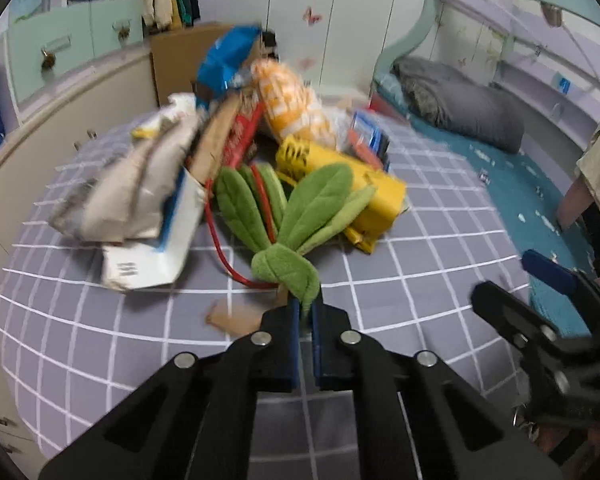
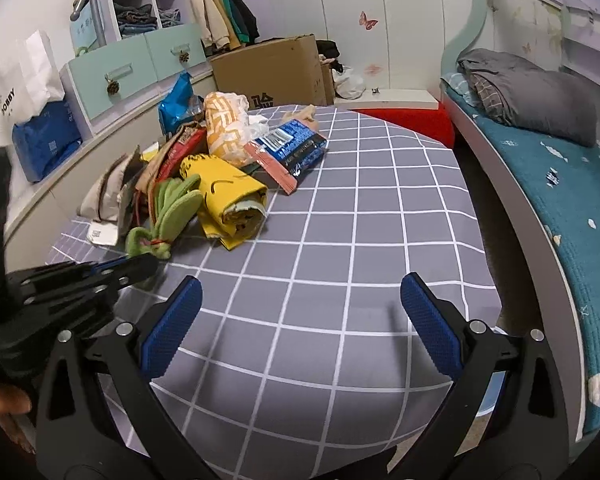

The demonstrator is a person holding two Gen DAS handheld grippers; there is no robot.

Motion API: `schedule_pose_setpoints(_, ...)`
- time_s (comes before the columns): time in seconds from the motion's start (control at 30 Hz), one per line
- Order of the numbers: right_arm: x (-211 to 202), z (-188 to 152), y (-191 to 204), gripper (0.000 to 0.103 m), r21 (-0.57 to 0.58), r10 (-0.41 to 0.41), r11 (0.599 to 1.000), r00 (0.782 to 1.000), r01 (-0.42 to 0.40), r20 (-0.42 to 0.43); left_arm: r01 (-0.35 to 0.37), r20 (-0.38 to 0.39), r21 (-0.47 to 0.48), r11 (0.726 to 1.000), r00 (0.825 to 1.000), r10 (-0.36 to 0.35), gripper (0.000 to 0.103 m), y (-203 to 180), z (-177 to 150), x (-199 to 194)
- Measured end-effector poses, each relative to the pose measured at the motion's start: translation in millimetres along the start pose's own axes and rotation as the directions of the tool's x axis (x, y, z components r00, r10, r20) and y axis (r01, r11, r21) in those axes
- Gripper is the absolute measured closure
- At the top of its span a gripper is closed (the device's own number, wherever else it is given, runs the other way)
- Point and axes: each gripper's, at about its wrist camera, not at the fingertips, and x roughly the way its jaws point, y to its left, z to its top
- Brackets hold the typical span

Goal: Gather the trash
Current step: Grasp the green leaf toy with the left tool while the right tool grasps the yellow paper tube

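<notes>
A pile of trash lies on the grey checked tablecloth [image 1: 420,280]: crumpled paper bags [image 1: 140,192], a blue bag [image 1: 228,56], an orange-and-white bag [image 1: 292,100], a yellow bag [image 1: 356,184] and a red packet [image 1: 240,136]. A green leafy plush [image 1: 300,212] lies at the pile's near edge. My left gripper [image 1: 306,308] is shut on its lowest leaf. From the right wrist, the left gripper [image 2: 140,266] touches the green plush [image 2: 172,208] at the pile's near end. My right gripper [image 2: 302,284] hangs open over bare cloth, holding nothing; the left wrist shows the right gripper [image 1: 512,280] at far right.
A red cord [image 1: 220,248] loops beside the plush and a brown scrap [image 1: 236,316] lies near my left fingers. A blue-and-pink packet [image 2: 288,148] lies at the pile's right. Cardboard box [image 2: 272,68] and drawers [image 2: 140,68] stand behind; a bed [image 2: 560,168] runs along the right.
</notes>
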Motion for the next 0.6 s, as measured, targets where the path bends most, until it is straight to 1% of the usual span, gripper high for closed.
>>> schedule_pose_setpoints(0.13,-2.8,4.0,7.7,0.006,0.000,0.037,0.999,0.999,-0.037,0.010,0.016,0.092,0.013,1.000,0.996,-0.017,0.098,1.9,-7.9,-40.2)
schedule_pose_setpoints(0.23,0.3,7.4,19.8,0.006,-0.022,0.046,0.999,0.999,-0.046,0.003,0.027,0.149,-0.003,1.000,0.989,-0.026,0.098,10.3,-9.6,-66.4)
schedule_pose_setpoints(0.27,1.7,8.2,23.9,0.006,-0.027,0.049,0.998,0.999,-0.049,0.000,0.017,0.165,-0.010,1.000,0.986,-0.015,0.098,13.4,-9.8,-73.2)
schedule_pose_setpoints(0.37,7.3,11.7,35.7,0.006,-0.050,0.057,0.997,0.998,-0.058,-0.010,0.000,0.203,-0.040,0.999,0.979,0.008,0.098,22.5,-9.8,-88.1)
schedule_pose_setpoints(0.47,14.6,16.8,44.0,0.006,-0.058,0.069,0.996,0.997,-0.071,-0.022,-0.009,0.244,-0.084,0.996,0.969,0.029,0.098,40.5,-11.3,-103.4)
schedule_pose_setpoints(0.53,21.3,22.6,47.9,0.006,-0.052,0.084,0.995,0.996,-0.085,-0.033,-0.010,0.252,-0.102,0.995,0.967,0.035,0.098,51.1,-11.5,-107.4)
schedule_pose_setpoints(0.6,28.6,28.5,50.0,0.006,-0.053,0.077,0.996,0.997,-0.078,-0.032,-0.014,0.253,-0.115,0.993,0.966,0.043,0.098,60.8,-12.4,-107.9)
